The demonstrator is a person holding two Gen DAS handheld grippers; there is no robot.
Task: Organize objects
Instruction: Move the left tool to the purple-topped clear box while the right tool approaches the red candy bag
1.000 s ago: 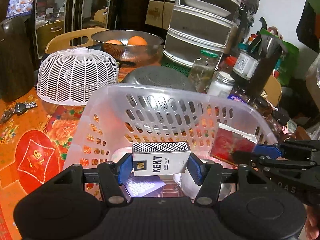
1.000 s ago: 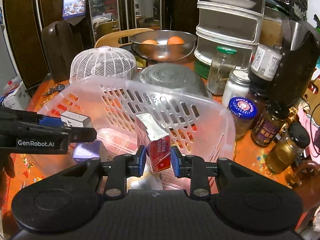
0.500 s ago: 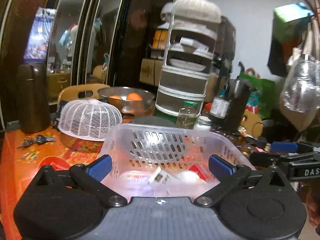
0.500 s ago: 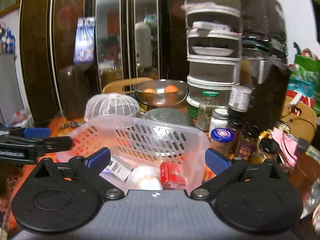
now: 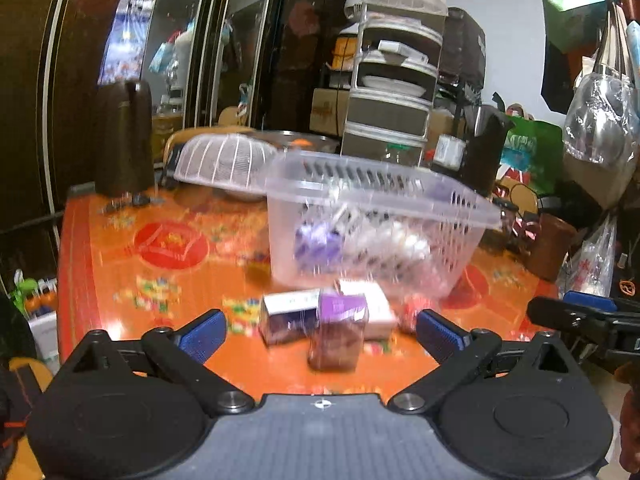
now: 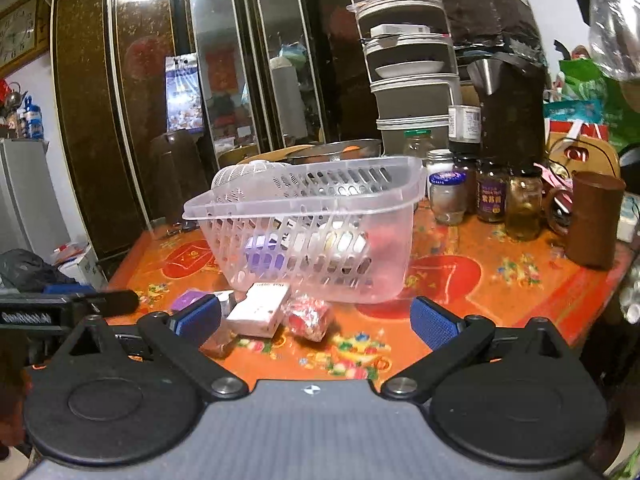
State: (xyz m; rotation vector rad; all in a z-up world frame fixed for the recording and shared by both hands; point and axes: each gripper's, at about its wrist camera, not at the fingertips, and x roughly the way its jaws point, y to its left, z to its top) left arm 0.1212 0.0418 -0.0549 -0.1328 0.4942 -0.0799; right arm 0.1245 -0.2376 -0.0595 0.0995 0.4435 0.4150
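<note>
On the orange floral bench (image 6: 500, 276), near its front edge, a silver-and-purple box (image 5: 290, 316), a white carton (image 6: 260, 310) and a crinkled red packet (image 6: 310, 316) lay just ahead of both spread, empty grippers (image 5: 318, 330) (image 6: 316, 316), with the clear slotted plastic basket (image 6: 304, 216) behind; the left gripper looked nearer the boxes.

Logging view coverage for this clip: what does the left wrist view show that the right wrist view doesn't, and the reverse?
Only the left wrist view shows the bags hanging at right. Only the right wrist view shows the wall clock and the row of jars. Both show the clear plastic basket on the orange table, loose small boxes in front of it, and each hand-held gripper open: left, right.
</note>
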